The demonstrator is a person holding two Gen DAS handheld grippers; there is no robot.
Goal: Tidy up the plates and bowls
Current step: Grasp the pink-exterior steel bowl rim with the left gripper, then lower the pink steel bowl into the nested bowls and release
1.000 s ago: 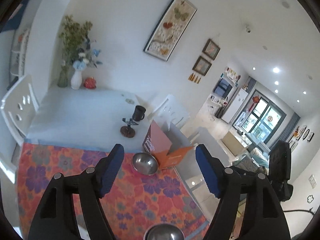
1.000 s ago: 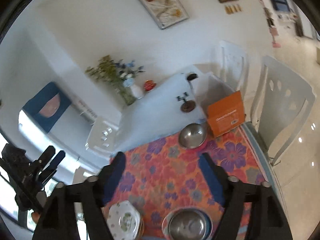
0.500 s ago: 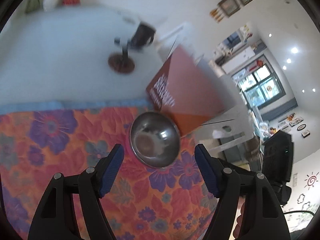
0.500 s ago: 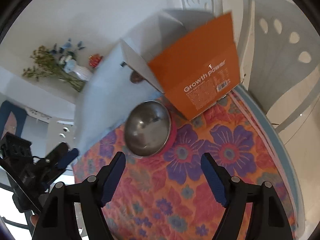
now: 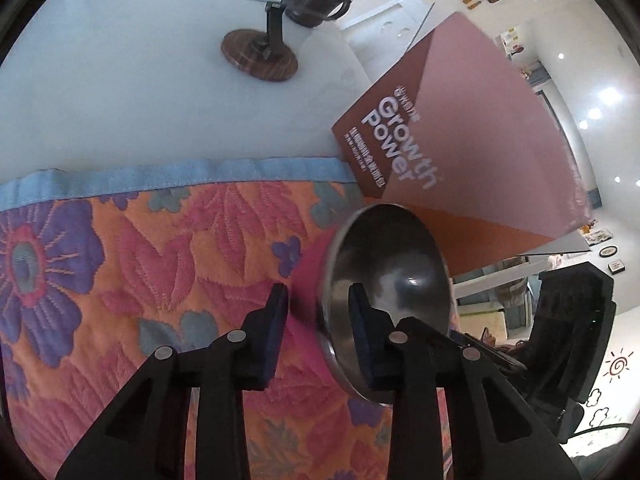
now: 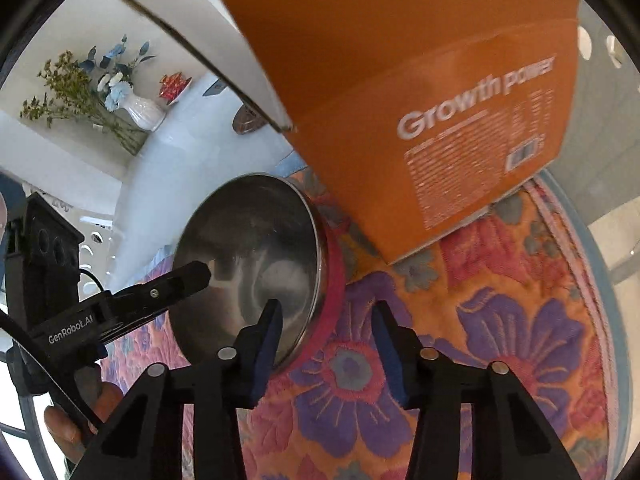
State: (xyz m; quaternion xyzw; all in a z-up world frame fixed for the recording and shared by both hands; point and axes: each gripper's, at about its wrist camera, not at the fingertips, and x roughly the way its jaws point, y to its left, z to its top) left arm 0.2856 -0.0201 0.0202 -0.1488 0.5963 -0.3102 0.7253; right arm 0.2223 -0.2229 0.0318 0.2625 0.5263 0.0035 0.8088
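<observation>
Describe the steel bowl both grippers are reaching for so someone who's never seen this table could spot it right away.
Find the floral orange cloth on the table, then the orange "Growth power" box standing at its far edge. The steel bowl sits right beside that box, its rim straddled by both the left gripper and the right gripper. It is the only shiny round metal thing there.

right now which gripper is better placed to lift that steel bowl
Either, by a hair the left. The left gripper straddles the steel bowl's near rim, one jaw inside, one outside. The right gripper straddles the opposite rim, jaws wider apart. Neither has closed on it yet.
</observation>
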